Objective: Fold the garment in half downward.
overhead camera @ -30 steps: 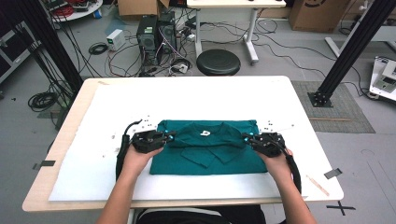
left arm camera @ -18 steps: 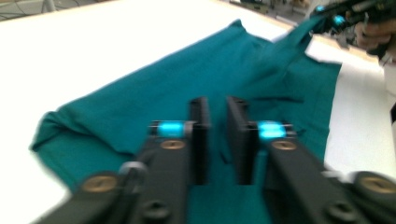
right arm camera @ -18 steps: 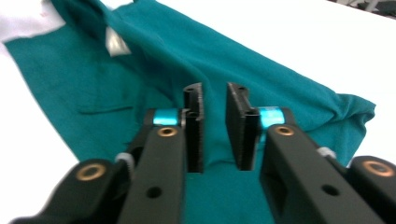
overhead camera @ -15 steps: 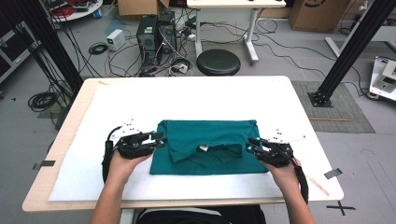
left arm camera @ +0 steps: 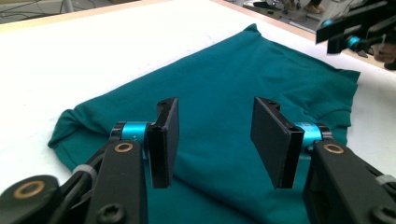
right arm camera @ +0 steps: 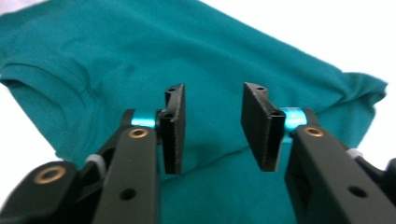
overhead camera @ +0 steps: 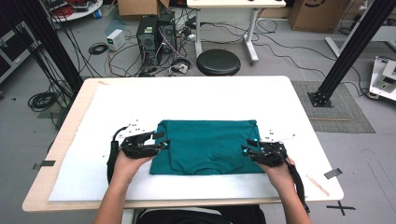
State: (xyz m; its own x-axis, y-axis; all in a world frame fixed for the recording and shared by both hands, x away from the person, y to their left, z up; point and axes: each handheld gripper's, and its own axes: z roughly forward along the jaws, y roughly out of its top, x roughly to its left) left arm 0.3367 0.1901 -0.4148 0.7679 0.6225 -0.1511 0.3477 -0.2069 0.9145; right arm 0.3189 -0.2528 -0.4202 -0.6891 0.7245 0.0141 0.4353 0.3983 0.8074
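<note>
Here the worktop (overhead camera: 299, 116) carries a folded teal shirt (overhead camera: 208, 144) near its front middle. The left gripper (overhead camera: 161, 140) at its left edge and the right gripper (overhead camera: 246, 150) at its right edge have just been opening; both jaws stand apart, pressing nothing, cloth beneath. The shirt's near edge is cut off in both gripper views.

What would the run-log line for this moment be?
left gripper: just opening, empty | right gripper: just opening, empty | teal shirt: folded flat on table

The teal shirt (overhead camera: 208, 145) lies folded into a flat rectangle. It rests on the near middle of the table, collar toward the person.
</note>
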